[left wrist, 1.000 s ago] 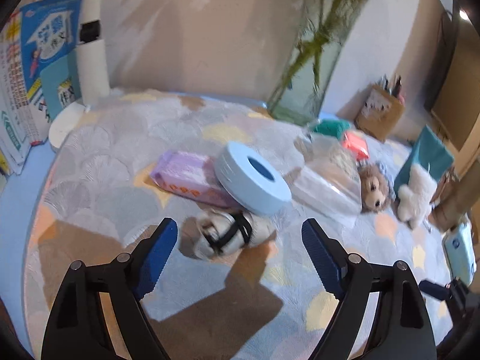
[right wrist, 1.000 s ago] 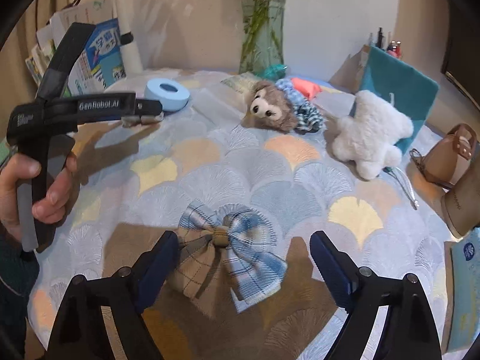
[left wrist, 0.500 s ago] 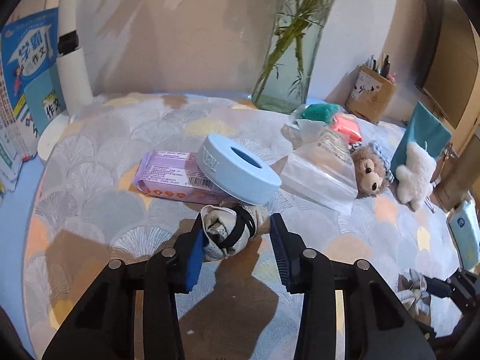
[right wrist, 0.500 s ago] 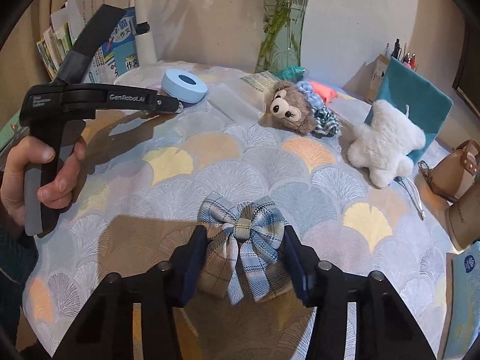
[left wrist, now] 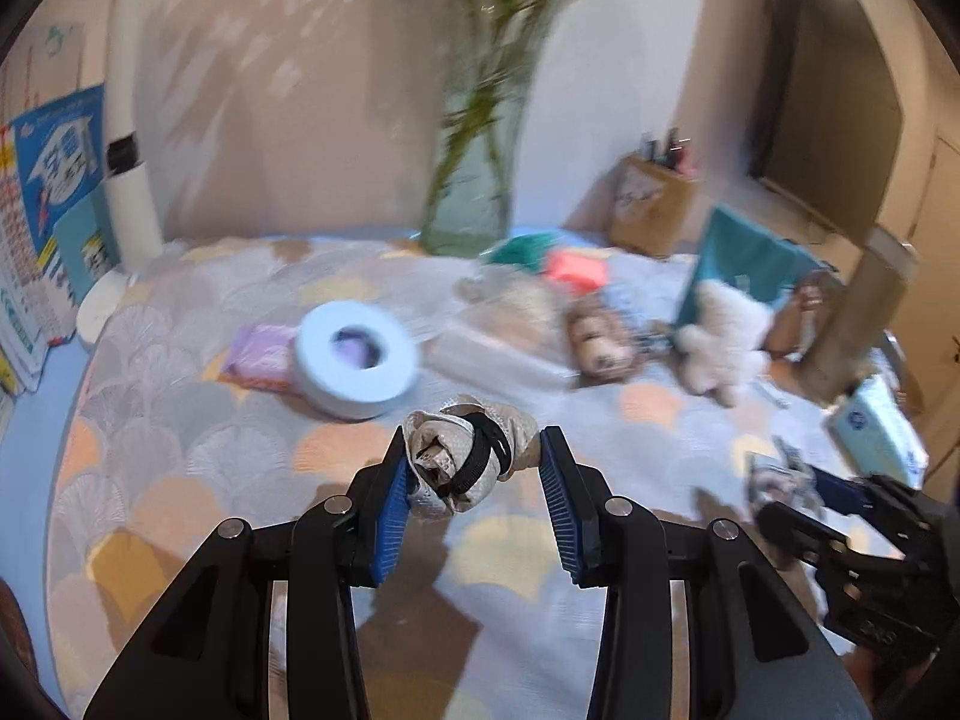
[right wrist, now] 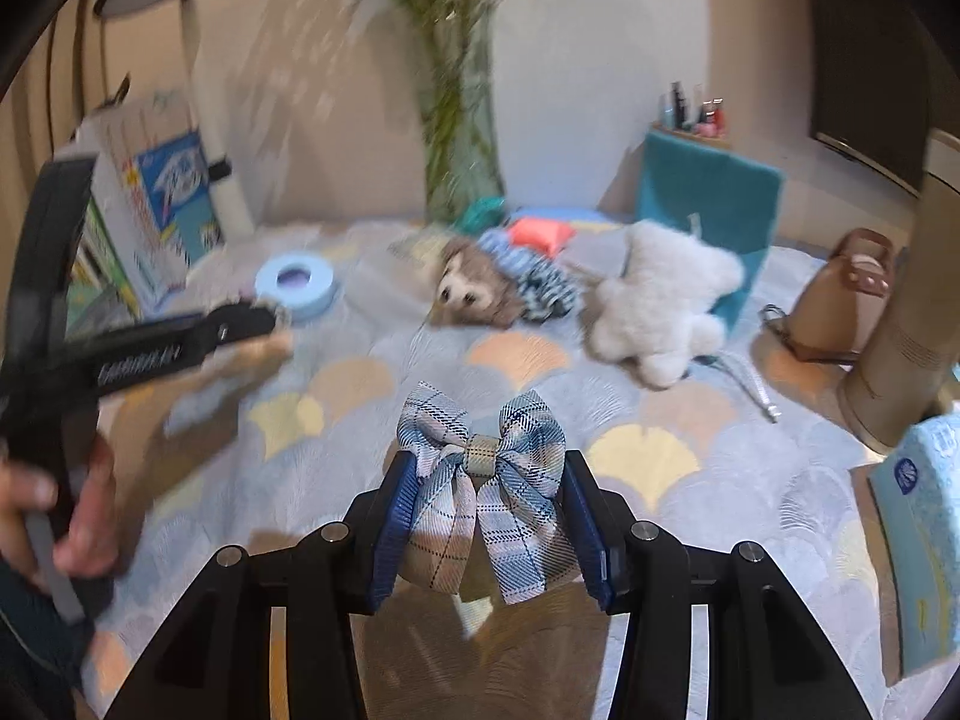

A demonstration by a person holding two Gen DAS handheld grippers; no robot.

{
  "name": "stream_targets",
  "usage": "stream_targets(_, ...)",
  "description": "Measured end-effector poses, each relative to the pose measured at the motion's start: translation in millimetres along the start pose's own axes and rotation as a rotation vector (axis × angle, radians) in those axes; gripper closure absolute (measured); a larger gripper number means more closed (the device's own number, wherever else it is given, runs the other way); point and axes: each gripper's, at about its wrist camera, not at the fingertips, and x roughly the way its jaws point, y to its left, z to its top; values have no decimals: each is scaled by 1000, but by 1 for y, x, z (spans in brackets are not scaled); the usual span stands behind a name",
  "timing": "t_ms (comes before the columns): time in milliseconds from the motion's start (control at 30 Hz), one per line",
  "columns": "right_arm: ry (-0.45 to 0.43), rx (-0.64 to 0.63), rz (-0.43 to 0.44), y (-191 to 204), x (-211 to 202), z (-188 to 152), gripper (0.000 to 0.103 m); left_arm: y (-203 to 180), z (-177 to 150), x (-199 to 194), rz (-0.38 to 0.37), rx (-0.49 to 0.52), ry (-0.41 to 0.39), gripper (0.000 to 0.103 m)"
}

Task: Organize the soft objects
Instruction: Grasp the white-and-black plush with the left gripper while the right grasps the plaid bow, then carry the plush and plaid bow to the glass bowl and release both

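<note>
Fan-patterned tablecloth (left wrist: 180,438) under plush toys (right wrist: 654,312)

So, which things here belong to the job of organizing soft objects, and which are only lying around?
Belong to the job:
- rolled cloth bundle, in the left gripper
- plaid bow, in the right gripper
- brown plush toy
- white plush toy

Only lying around:
- blue tape roll
- glass vase
- tissue pack
- books

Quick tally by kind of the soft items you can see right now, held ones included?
Plush toys: 2, brown one, white one
Hair bows: 1, plaid bow in the right gripper
Fabric bundles: 1, cream bundle in the left gripper
Total: 4
</note>
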Motion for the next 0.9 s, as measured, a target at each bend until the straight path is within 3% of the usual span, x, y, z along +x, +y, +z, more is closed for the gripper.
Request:
stream_targets(167, -37, 95, 20, -31, -20, 2, 56, -40, 9, -9, -27, 75, -28, 65)
stream_targets(467, -130, 178, -9, -84, -68, 8, 56, -108, 28, -6, -176, 138, -41, 65)
stream_targets(633, -169, 213, -100, -114, -98, 13, 56, -148, 46, -5, -256, 175, -58, 65)
stream_targets(900, -234, 315, -242, -186, -158, 13, 56, -247, 61, -12, -424, 300, -100, 65)
